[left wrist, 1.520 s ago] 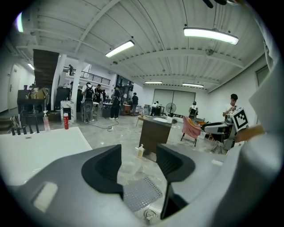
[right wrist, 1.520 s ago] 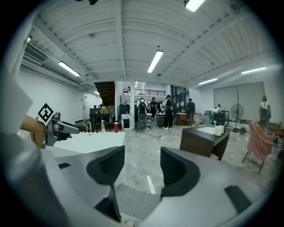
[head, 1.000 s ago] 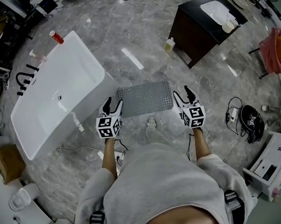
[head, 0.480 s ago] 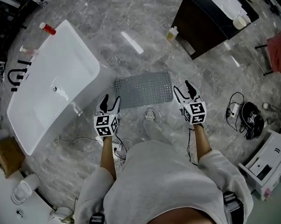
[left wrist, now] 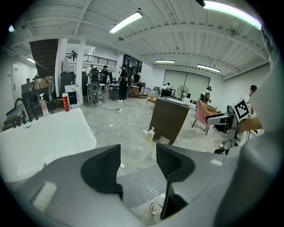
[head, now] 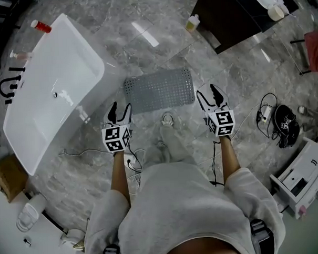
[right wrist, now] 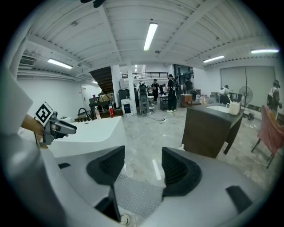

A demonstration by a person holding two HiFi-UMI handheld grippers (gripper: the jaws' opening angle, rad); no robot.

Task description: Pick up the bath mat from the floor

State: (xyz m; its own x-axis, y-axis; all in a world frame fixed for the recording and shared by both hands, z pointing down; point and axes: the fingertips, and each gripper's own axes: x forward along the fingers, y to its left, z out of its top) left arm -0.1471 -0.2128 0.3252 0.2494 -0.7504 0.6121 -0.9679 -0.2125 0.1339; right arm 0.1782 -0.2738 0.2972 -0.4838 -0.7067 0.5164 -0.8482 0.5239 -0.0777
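A grey dotted bath mat [head: 159,90] lies flat on the grey marble floor beside the white bathtub [head: 47,86]. My left gripper [head: 119,111] hangs above the floor just off the mat's near left corner, jaws apart and empty. My right gripper [head: 209,95] hovers off the mat's right end, also open with nothing in it. In the left gripper view the mat [left wrist: 141,186] shows between and below the jaws [left wrist: 138,166]. In the right gripper view the mat [right wrist: 133,195] lies low between the jaws [right wrist: 143,167].
A dark vanity cabinet [head: 233,15] stands at the back right, a soap bottle [head: 192,23] on the floor by it. A small round drain fitting [head: 167,119] and my foot [head: 173,141] are just in front of the mat. Cables and a black bag [head: 285,124] lie at the right.
Both grippers have sunk toward the floor and now sit at the mat's near corners. The head has moved forward, so the tub and mat appear higher in view.
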